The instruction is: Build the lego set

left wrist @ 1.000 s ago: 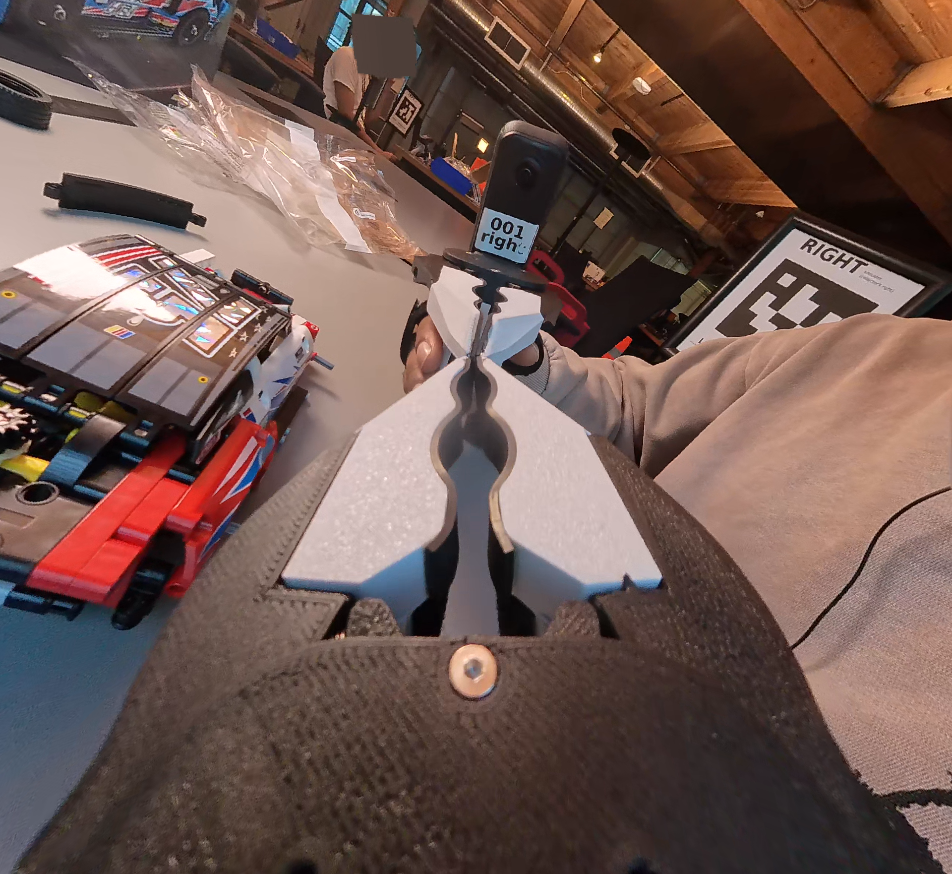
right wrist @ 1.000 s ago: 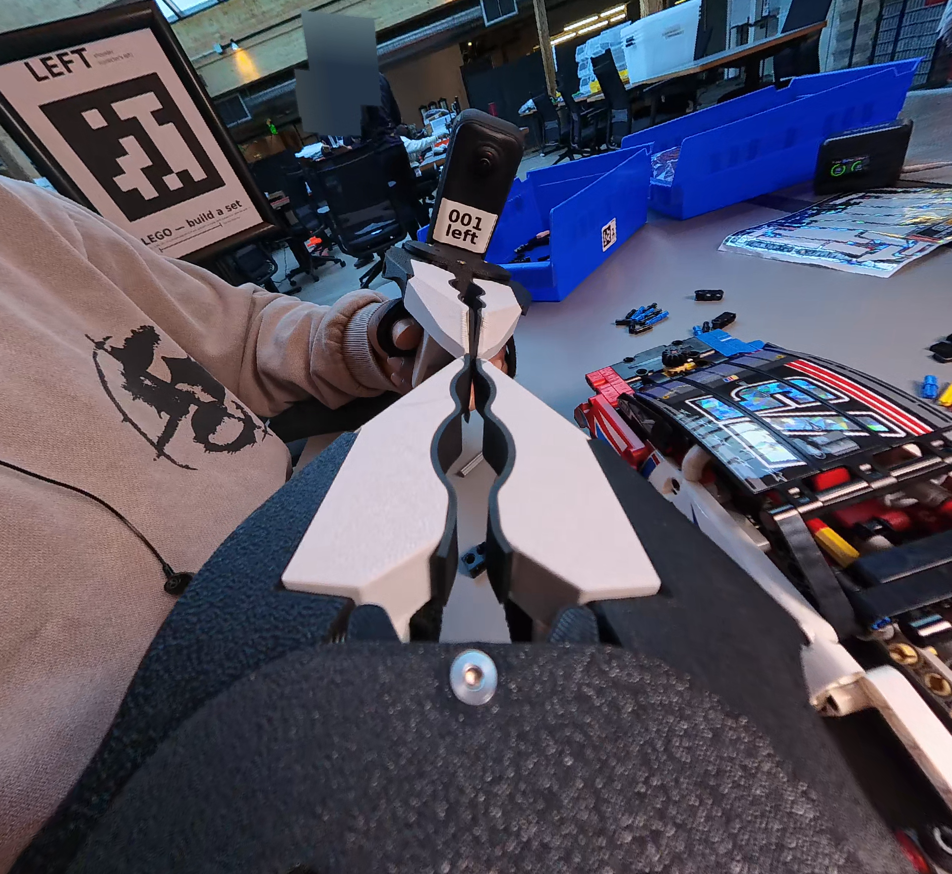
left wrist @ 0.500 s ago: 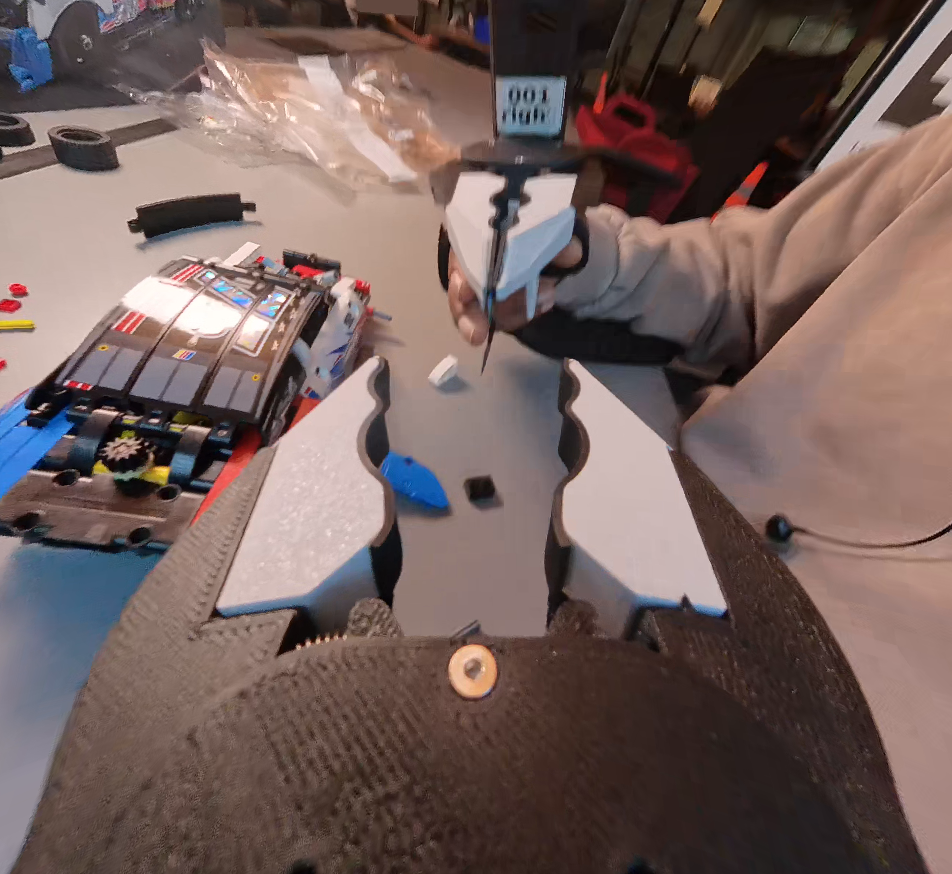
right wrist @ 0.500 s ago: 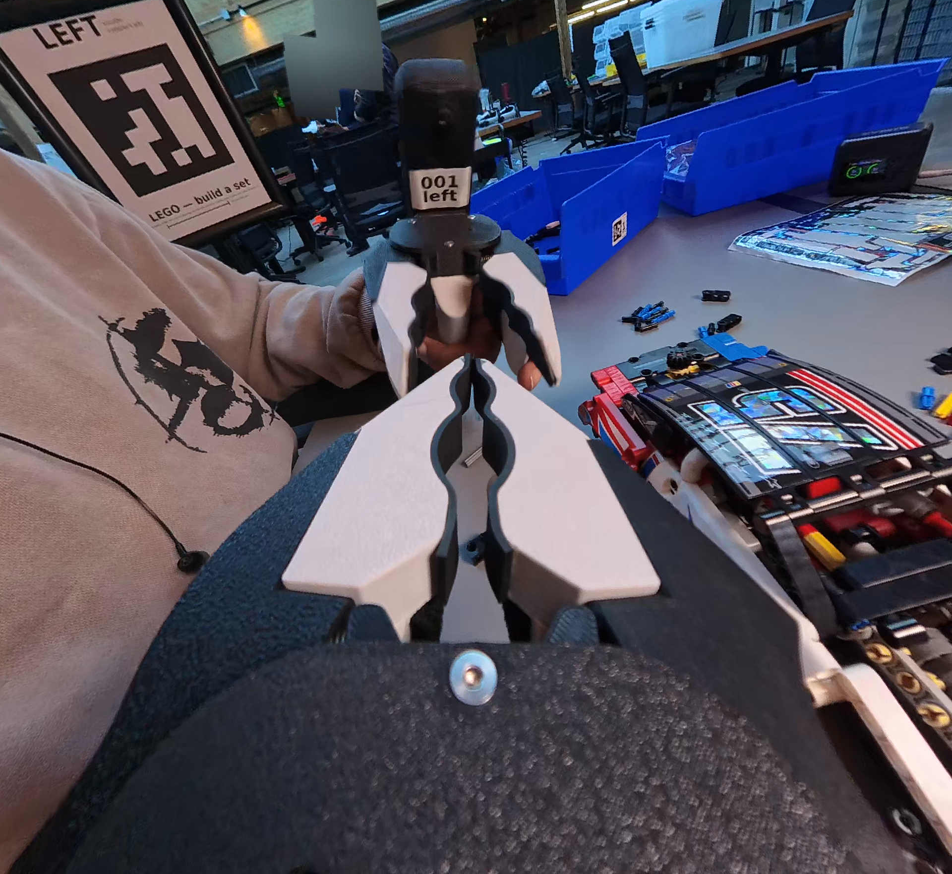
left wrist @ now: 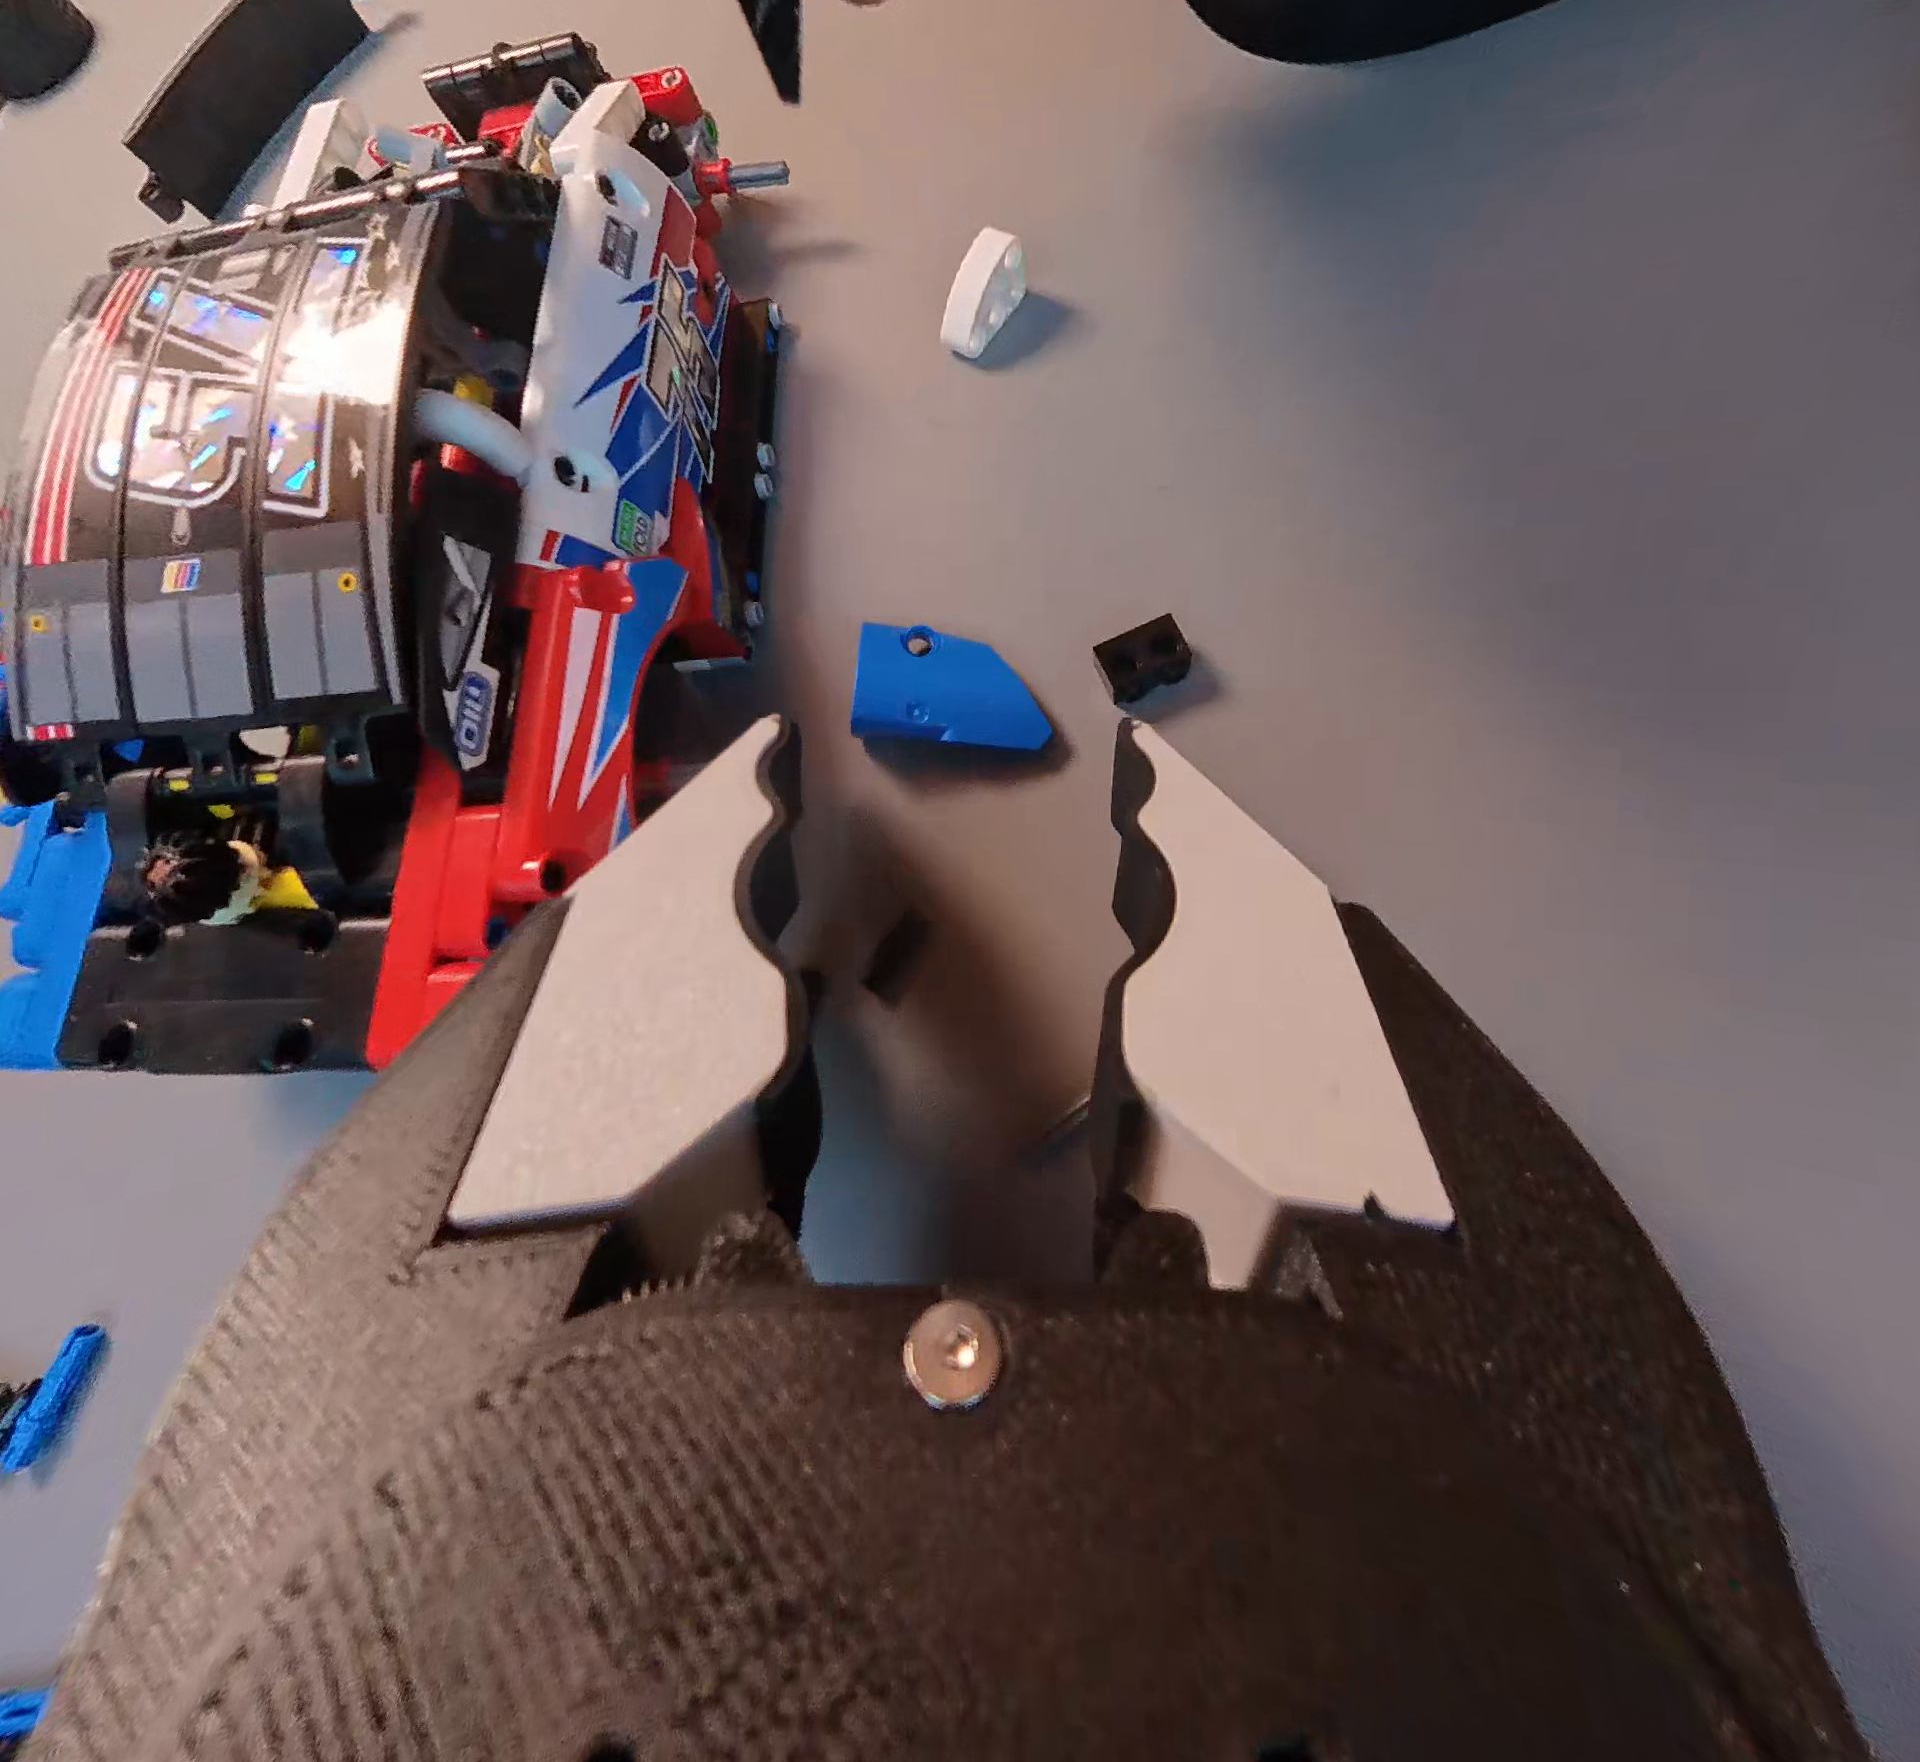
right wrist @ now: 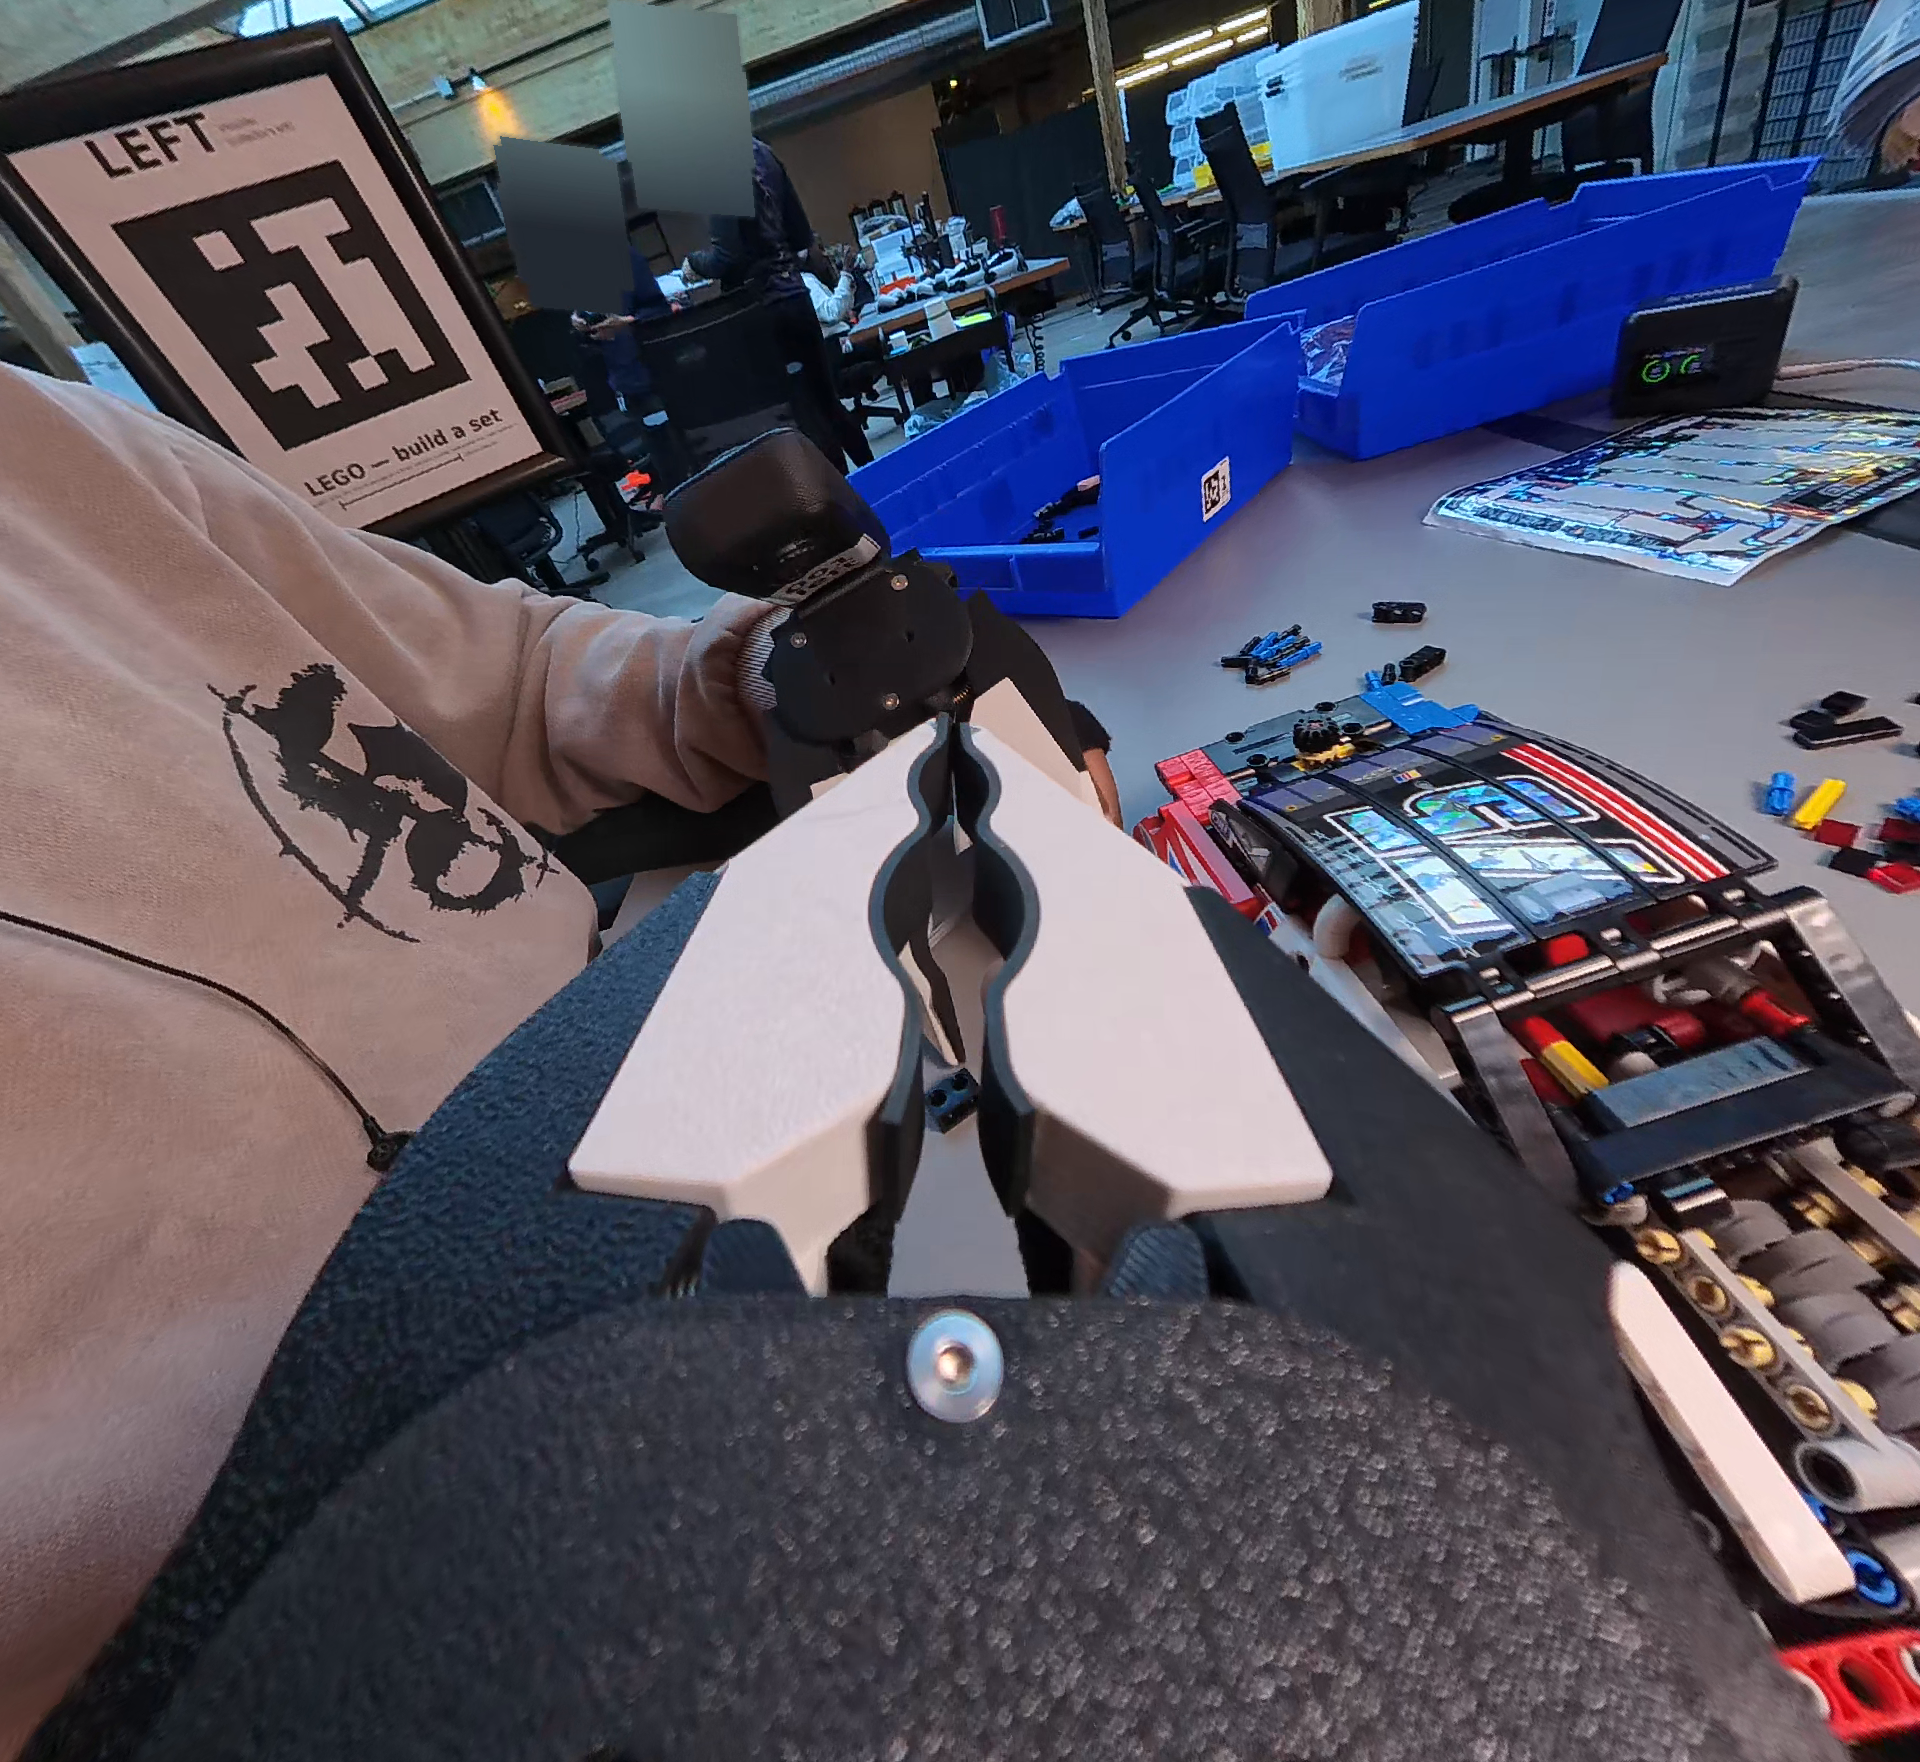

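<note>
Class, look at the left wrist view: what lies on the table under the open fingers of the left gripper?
Between the left gripper fingers, only bare grey table in shadow shows. Just beyond the tips lie a blue panel piece and a small black brick. Whatever is under the gripper body is covered.

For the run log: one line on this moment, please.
left gripper: open, above blue piece | right gripper: shut, empty | car: unfinished
</note>
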A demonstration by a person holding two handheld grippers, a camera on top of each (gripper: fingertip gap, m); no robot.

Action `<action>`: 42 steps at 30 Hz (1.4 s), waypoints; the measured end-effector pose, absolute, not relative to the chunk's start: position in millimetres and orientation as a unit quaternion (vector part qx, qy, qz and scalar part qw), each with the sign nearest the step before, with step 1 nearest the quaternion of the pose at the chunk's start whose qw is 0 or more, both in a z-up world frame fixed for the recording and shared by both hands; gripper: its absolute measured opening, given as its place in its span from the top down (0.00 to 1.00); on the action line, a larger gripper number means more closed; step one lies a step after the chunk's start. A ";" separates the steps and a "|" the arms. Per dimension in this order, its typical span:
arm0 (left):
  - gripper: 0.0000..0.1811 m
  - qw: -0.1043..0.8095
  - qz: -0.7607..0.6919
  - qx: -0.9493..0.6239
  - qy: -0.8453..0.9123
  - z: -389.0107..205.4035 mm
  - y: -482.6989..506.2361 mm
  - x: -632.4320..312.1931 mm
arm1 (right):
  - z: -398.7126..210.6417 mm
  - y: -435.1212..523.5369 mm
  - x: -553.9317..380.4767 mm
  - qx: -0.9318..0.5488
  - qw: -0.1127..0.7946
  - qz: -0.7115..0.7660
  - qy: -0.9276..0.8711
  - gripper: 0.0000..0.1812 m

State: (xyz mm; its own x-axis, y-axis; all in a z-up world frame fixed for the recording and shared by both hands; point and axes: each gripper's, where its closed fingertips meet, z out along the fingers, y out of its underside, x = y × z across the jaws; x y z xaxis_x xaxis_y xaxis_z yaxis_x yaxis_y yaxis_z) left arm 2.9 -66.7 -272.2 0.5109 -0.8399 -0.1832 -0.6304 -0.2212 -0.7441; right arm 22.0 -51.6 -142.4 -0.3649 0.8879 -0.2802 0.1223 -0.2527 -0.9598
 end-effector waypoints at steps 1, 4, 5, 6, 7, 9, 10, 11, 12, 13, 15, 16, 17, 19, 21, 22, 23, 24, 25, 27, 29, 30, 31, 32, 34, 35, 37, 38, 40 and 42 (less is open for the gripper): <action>0.68 0.402 -0.137 -0.770 0.476 -272.3 -67.0 4.6 | -142.0 -51.7 22.2 -0.475 0.302 0.634 -0.530 1.00; 0.69 0.401 -0.139 -0.770 0.477 -273.0 -65.3 5.2 | -141.6 -52.0 22.6 -0.476 0.298 0.637 -0.528 1.00; 0.70 0.401 -0.140 -0.769 0.478 -273.1 -64.6 4.7 | -141.6 -52.0 22.6 -0.476 0.297 0.638 -0.527 1.00; 0.72 0.401 -0.141 -0.768 0.479 -273.3 -64.4 4.6 | -141.7 -52.3 22.5 -0.477 0.294 0.640 -0.526 1.00; 0.74 0.403 -0.141 -0.766 0.480 -273.4 -64.1 4.4 | -141.9 -52.6 22.4 -0.478 0.292 0.641 -0.524 1.00; 0.76 0.405 -0.138 -0.762 0.486 -273.5 -64.2 4.5 | -142.9 -53.5 21.8 -0.480 0.287 0.643 -0.523 1.00; 0.77 0.407 -0.132 -0.758 0.492 -273.4 -64.6 5.1 | -143.7 -53.9 21.4 -0.482 0.285 0.643 -0.523 1.00; 0.78 0.412 -0.123 -0.752 0.500 -273.0 -64.7 5.6 | -144.7 -54.4 21.0 -0.483 0.282 0.643 -0.523 1.00; 0.79 0.417 -0.113 -0.746 0.506 -272.4 -64.5 6.0 | -145.8 -54.8 20.6 -0.484 0.281 0.643 -0.524 1.00; 0.79 0.421 -0.104 -0.742 0.511 -271.9 -64.5 6.1 | -147.0 -55.0 20.3 -0.486 0.279 0.642 -0.524 1.00; 0.80 0.430 -0.087 -0.733 0.520 -270.9 -64.6 6.3 | -149.7 -54.8 19.3 -0.492 0.273 0.641 -0.523 1.00; 0.80 0.435 -0.079 -0.728 0.524 -270.4 -64.8 6.4 | -151.2 -54.4 18.6 -0.496 0.269 0.640 -0.522 1.00; 0.80 0.440 -0.071 -0.723 0.527 -269.9 -65.2 6.4 | -153.4 -53.9 17.9 -0.501 0.265 0.638 -0.520 1.00; 0.80 0.452 -0.063 -0.714 0.531 -266.2 -66.7 8.2 | -157.5 -53.8 16.5 -0.511 0.254 0.638 -0.517 1.00; 0.80 0.470 -0.068 -0.707 0.525 -257.6 -67.5 11.3 | -159.1 -55.9 15.2 -0.516 0.239 0.646 -0.510 1.00; 0.80 0.479 -0.071 -0.703 0.520 -252.4 -67.4 12.3 | -159.4 -57.6 14.6 -0.517 0.230 0.652 -0.506 1.00; 0.80 0.489 -0.072 -0.700 0.515 -247.3 -66.9 12.9 | -159.8 -59.5 13.9 -0.518 0.221 0.657 -0.502 1.00; 0.80 0.499 -0.074 -0.697 0.509 -242.1 -66.7 13.3 | -160.9 -61.3 13.2 -0.520 0.213 0.660 -0.500 1.00; 0.80 0.507 -0.078 -0.695 0.504 -237.9 -66.8 13.7 | -162.4 -62.8 12.5 -0.522 0.206 0.661 -0.499 1.00; 0.80 0.513 -0.088 -0.695 0.496 -234.0 -67.6 14.2 | -167.8 -63.8 10.6 -0.532 0.195 0.656 -0.499 1.00; 0.80 0.514 -0.092 -0.696 0.493 -233.1 -68.5 14.4 | -173.8 -64.0 9.1 -0.543 0.181 0.653 -0.496 1.00; 0.80 0.516 -0.095 -0.696 0.491 -232.5 -68.9 14.5 | -175.8 -64.4 8.4 -0.547 0.173 0.655 -0.492 1.00; 0.80 0.516 -0.100 -0.697 0.488 -232.0 -69.4 14.8 | -177.4 -64.7 8.0 -0.550 0.165 0.656 -0.489 1.00; 0.80 0.515 -0.107 -0.698 0.485 -231.4 -69.9 15.2 | -179.3 -64.9 7.4 -0.554 0.159 0.657 -0.487 1.00; 0.80 0.510 -0.118 -0.702 0.483 -231.6 -71.1 15.1 | -181.8 -65.4 6.5 -0.558 0.150 0.658 -0.483 1.00; 0.80 0.502 -0.119 -0.707 0.484 -234.3 -71.9 14.3 | -182.6 -65.7 6.3 -0.559 0.147 0.658 -0.482 1.00; 0.80 0.478 -0.122 -0.719 0.489 -242.2 -74.9 11.3 | -184.3 -65.8 5.8 -0.561 0.144 0.657 -0.482 1.00; 0.80 0.467 -0.132 -0.724 0.490 -244.6 -78.2 10.4 | -184.9 -65.7 5.7 -0.562 0.143 0.656 -0.482 1.00; 0.80 0.425 -0.163 -0.743 0.492 -252.5 -88.8 7.7 | -185.0 -65.6 5.9 -0.562 0.142 0.657 -0.482 1.00; 0.80 0.394 -0.168 -0.755 0.497 -261.0 -95.4 3.3 | -185.5 -65.4 5.9 -0.563 0.141 0.657 -0.481 1.00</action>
State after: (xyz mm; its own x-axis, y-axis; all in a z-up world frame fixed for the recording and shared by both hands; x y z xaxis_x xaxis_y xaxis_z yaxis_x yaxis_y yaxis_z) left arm 3.3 -95.4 -261.0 0.4497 -0.8823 -0.1389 -0.6181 -0.1951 -0.7615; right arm 5.9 -65.4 -185.5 -0.3256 0.7270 -0.6045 0.3567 -0.4977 -0.7906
